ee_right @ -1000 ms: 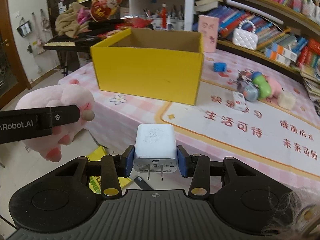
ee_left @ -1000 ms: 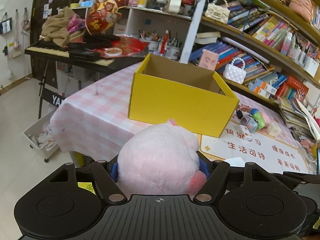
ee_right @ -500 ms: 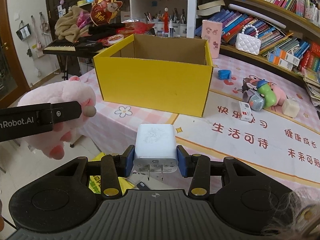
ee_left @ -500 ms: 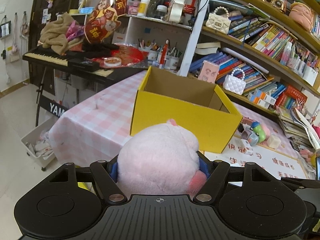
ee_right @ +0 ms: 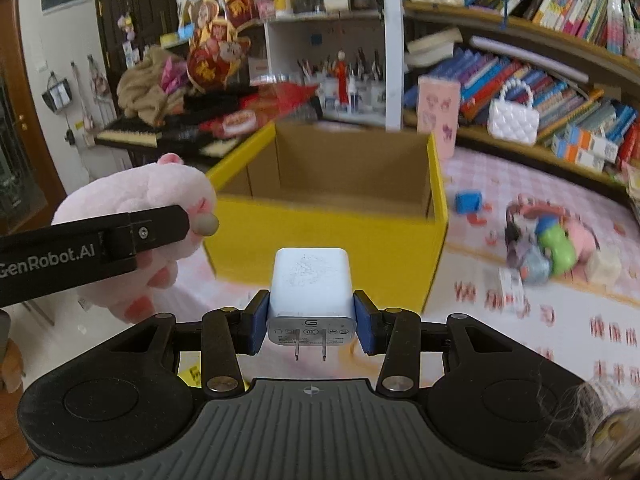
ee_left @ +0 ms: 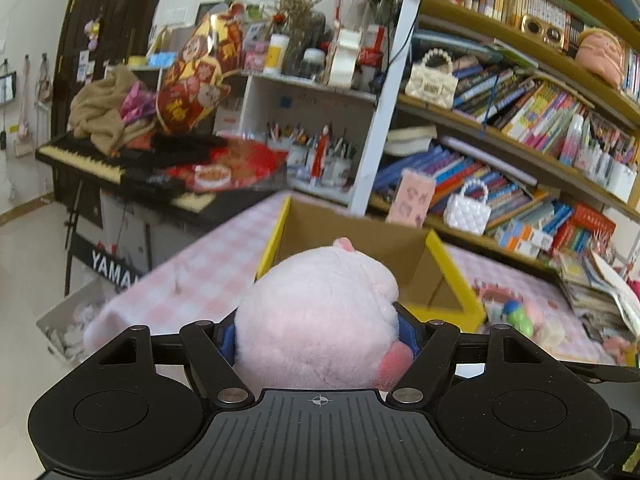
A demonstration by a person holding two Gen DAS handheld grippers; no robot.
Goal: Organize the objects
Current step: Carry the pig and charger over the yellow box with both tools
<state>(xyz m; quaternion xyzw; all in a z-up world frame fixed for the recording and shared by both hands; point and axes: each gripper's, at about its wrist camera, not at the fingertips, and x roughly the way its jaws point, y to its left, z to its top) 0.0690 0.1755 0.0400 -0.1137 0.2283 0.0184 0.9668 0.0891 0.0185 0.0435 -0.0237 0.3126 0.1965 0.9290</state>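
Left gripper [ee_left: 318, 330]: jaws clamped on a pink plush toy [ee_left: 320, 316], blue pads pressed into its sides. The toy fills the space between the fingers and is carried clear of the table, in front of the box's near wall. In the right wrist view the same toy [ee_right: 140, 196] appears at the left, with the left gripper's black finger [ee_right: 120, 236] lying across it.

Right gripper [ee_right: 312, 320]: jaws clenched on a white charger [ee_right: 310, 288], one blue pad on each side. The two metal prongs point back toward the camera. The charger is held in the air, short of the box.

Beyond both grippers stands a yellow box [ee_right: 332, 240], top open, plain brown inside; nothing can be seen in the part of the interior that shows. It rests on a table with a pink checked cloth [ee_left: 216, 268].

To the right of the box, on the cloth, lie a small blue item [ee_right: 466, 202] and a cluster of small toys [ee_right: 548, 244], blurred, including a green one. A mat with red characters [ee_right: 560, 312] covers the near right part of the table.

Behind the table: a keyboard instrument [ee_left: 92, 160] at the left, heaped with cloth and packaging, and bookshelves [ee_left: 520, 120] at the right, with a white handbag [ee_right: 514, 118] on the lower shelf.
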